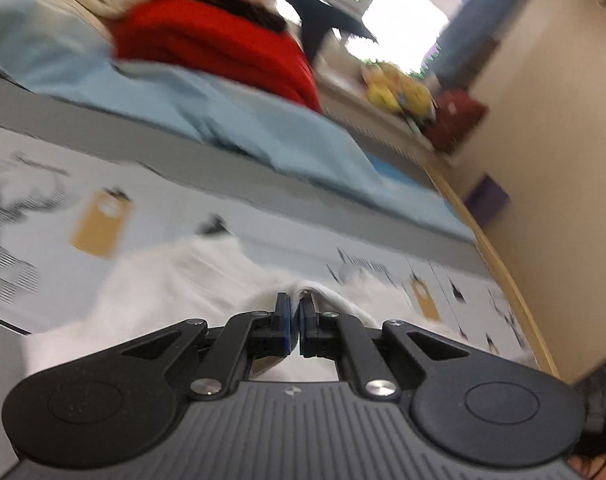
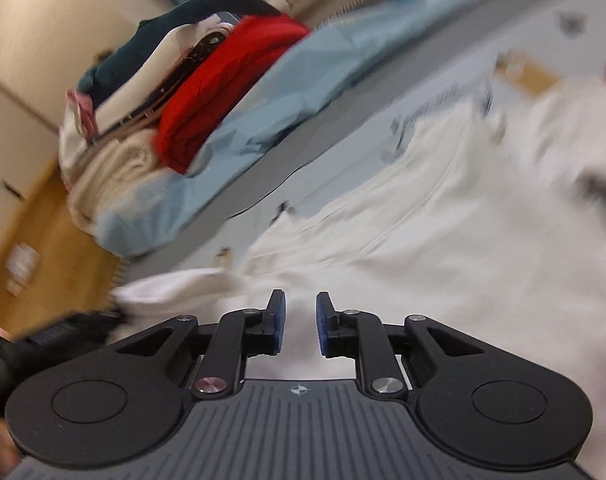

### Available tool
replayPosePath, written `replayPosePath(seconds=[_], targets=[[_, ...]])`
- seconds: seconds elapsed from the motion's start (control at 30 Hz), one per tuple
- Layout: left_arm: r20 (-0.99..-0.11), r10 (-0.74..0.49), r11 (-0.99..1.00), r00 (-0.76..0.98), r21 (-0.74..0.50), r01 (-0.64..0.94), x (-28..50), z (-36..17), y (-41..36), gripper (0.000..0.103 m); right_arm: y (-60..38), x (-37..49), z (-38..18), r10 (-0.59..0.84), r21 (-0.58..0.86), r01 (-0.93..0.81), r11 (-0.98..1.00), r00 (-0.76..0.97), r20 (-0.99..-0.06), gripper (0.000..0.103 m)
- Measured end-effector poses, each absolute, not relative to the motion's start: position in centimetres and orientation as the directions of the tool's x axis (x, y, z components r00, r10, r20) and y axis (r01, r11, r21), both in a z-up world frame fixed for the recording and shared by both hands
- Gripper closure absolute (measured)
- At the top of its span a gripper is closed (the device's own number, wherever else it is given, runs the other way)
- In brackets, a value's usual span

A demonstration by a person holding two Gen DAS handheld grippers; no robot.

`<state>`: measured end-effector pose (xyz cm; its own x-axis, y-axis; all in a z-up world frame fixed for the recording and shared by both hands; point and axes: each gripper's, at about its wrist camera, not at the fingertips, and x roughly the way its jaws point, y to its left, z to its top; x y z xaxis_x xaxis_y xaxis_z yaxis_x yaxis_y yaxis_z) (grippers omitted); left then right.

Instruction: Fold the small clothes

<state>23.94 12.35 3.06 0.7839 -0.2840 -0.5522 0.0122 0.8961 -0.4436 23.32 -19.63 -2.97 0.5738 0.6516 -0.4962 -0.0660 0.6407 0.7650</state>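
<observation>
Our left tool (image 1: 294, 304) is clamped on the white garment's (image 1: 151, 292) hem; our right tool (image 2: 300, 307) gapes apart over the cloth, whose long axis runs far-right.

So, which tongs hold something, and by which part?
The left tongs pinch the white garment at a folded edge. The right tongs are open, holding nothing.

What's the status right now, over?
Left gripper shut on white garment edge. Right gripper open over it. Folded clothes pile sits beyond, apart.
</observation>
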Motion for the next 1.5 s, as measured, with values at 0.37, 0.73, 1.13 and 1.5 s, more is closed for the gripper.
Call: replayPosePath(seconds=[0.37,0.73,1.13,1.5], targets=[[-0.714,-0.323,0.931,0.621,-0.358,0.073,26.6,-2.6,5.3,0.099,-20.3,26.3,-11.6,0.724,0.865,0.305,0.399,0.475,-0.501,0.062],[-0.757,-0.237,0.972,0.608,-0.184,0.149,27.1,-3.7,2.1,0.099,-20.5,26.2,-11.0,0.737,0.843,0.371,0.388,0.424,-0.526,0.061],[-0.759,-0.252,0.967,0.600,-0.171,0.189,27.3,-3.3,0.3,0.099,-21.1,25.6,-9.4,0.770,0.859,0.379,0.344,0.410,-0.489,0.050],[-0.752,-0.320,0.939,0.576,-0.171,0.299,26.2,-3.3,-1.0,0.099,-20.5,26.0,-9.9,0.733,0.838,0.411,0.359,0.431,-0.526,0.065]])
